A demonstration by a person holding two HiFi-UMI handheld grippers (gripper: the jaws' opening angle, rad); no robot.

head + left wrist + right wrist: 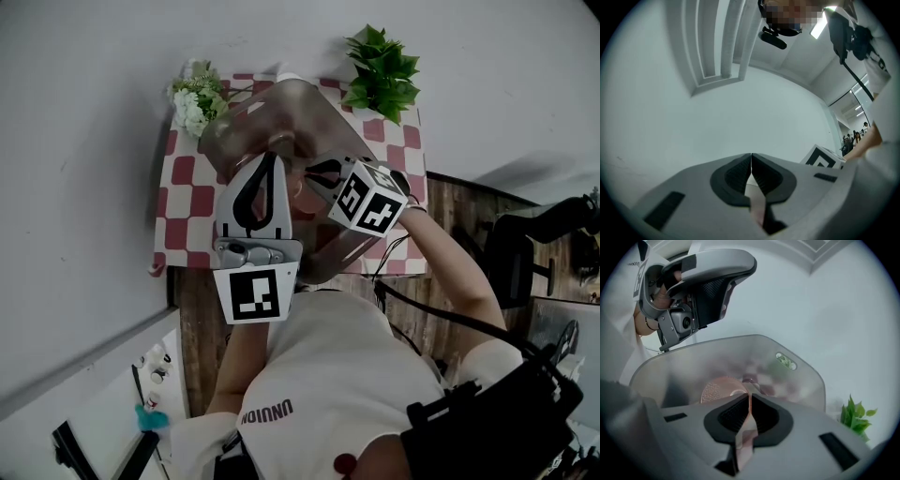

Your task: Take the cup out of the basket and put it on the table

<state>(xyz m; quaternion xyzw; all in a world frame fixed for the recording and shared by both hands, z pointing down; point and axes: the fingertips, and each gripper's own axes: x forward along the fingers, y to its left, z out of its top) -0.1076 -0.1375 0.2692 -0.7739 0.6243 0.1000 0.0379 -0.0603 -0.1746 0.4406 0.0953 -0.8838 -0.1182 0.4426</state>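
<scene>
A translucent grey basket (pixel 330 117) stands on the red-and-white checked table (pixel 183 202). In the right gripper view the basket's wall (pixel 806 371) curves round a pink cup (pixel 719 389) inside it. My right gripper (pixel 750 398) reaches into the basket and is shut on the cup's thin rim. From the head view the right gripper (pixel 314 173) dips in beside its marker cube. My left gripper (pixel 274 157) hovers at the basket's near-left rim with its jaws together. In its own view the left gripper (pixel 751 158) faces a bare white wall. A thin pale strip shows behind its pads; I cannot tell what it is.
A green potted plant (pixel 382 70) stands at the table's far right corner and shows again as a plant (pixel 853 417) beside the basket. White flowers (pixel 195 98) sit at the far left corner. A black chair (pixel 525 253) stands on the wooden floor to the right.
</scene>
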